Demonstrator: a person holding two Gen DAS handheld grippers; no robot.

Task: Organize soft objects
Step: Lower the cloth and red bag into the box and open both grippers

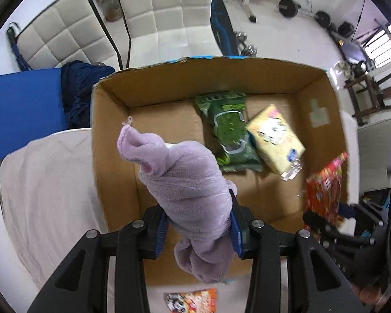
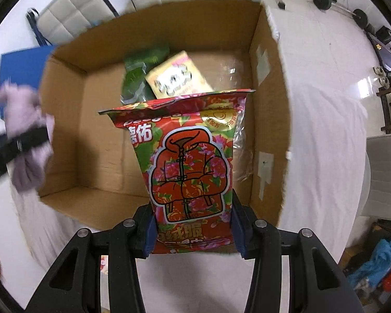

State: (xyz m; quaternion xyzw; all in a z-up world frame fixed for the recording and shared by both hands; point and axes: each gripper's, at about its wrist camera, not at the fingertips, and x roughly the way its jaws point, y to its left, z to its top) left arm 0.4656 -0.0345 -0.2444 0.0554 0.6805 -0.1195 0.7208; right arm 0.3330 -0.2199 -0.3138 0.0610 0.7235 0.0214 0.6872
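Left wrist view: your left gripper (image 1: 199,230) clamps purple towel (image 1: 185,182) above cardboard box (image 1: 112,135); right gripper (image 2: 193,230) clamps red packet (image 2: 190,167). Lower both inside box before releasing.

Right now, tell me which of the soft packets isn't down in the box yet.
The red floral packet, clamped in the right gripper above the cardboard box. The green packet and yellow packet already lie on its floor.

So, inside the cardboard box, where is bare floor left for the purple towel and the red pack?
The cardboard box has bare floor on its left half, between the left wall and the green pack, and along the near wall. The far right is crowded: the green pack and yellow pack lie touching there.
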